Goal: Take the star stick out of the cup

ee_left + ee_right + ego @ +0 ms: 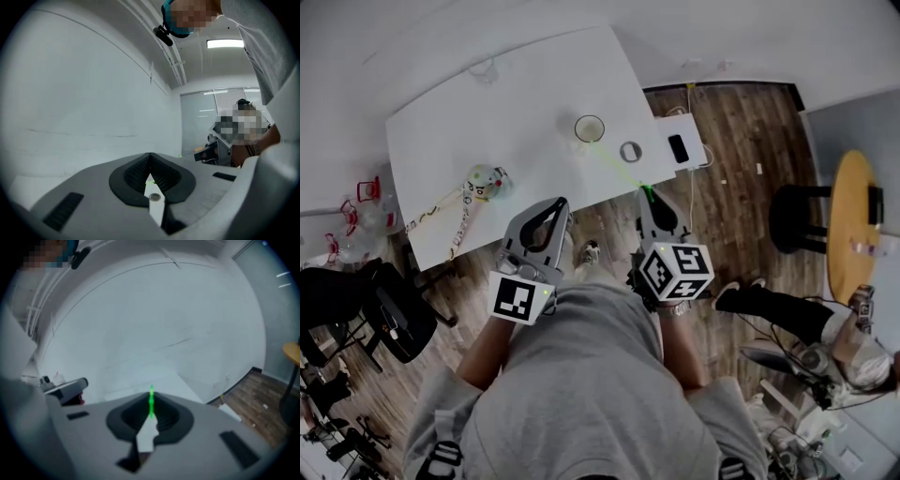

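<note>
The right gripper (647, 195) had its jaws clamped on one end of the star stick (622, 167). Its long axis ran from centre frame up-left to the rim of the cup (589, 128) on the bench (469, 112). Such a thin end pinch risked the stick swivelling or slipping, or tipping the cup. The left gripper's (150, 157) jaws were closed on nothing.

Lower centre of the right gripper view: the star stick (151, 401) is a blurred green streak, its lower end hidden inside the right gripper (151, 397) (no star shape discernible). In the head view, left-edge clutter (356, 220) is too small to tell; the right edge cuts off the round wooden table (848, 225).
</note>
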A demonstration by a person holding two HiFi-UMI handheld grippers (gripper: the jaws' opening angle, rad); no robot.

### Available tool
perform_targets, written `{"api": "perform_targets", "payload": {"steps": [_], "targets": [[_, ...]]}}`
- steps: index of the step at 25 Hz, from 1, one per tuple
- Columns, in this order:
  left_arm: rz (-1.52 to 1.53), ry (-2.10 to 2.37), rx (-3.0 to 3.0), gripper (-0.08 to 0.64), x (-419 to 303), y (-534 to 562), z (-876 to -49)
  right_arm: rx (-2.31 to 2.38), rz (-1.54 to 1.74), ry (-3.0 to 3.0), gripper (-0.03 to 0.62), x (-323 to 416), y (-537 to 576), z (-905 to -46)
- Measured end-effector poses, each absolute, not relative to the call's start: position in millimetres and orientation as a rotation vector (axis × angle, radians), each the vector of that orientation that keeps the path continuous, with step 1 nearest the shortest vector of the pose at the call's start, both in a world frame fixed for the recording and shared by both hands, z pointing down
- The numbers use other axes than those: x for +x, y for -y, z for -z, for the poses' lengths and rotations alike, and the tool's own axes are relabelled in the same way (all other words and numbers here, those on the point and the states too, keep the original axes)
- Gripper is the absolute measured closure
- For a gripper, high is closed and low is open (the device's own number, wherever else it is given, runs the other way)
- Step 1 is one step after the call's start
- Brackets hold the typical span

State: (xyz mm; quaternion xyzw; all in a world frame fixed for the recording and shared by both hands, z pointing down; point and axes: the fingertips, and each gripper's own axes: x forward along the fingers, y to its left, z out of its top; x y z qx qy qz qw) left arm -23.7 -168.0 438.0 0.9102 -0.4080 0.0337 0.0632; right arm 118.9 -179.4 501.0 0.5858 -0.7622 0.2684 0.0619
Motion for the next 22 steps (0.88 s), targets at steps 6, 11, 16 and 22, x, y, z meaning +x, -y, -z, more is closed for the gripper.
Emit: {"api": "perform_targets", "payload": {"steps": [6,11,16,22], "targets": [[-0.092,1.301,2.741,0.525,-30.1,143.5,-433.0,1.738,-0.750,2.381,0.548,115.6,152.4,-485.3],[-0.093,1.358,2.737,0.525,-36.3,123.6,-432.9,1.702,-0.718,2.454,0.548,113.8,131.3,-479.1],[-0.086,1.403,2.738,0.525,-41.3,104.9,-430.1,1.679,-0.687,2.490,0.548,115.6,108.6,-473.7],[-0.068,1.454,2.723,0.525,-48.4,90.6,-427.4,1.669,-0.627,2.508,0.548,118.8,87.2,-471.0]]}}
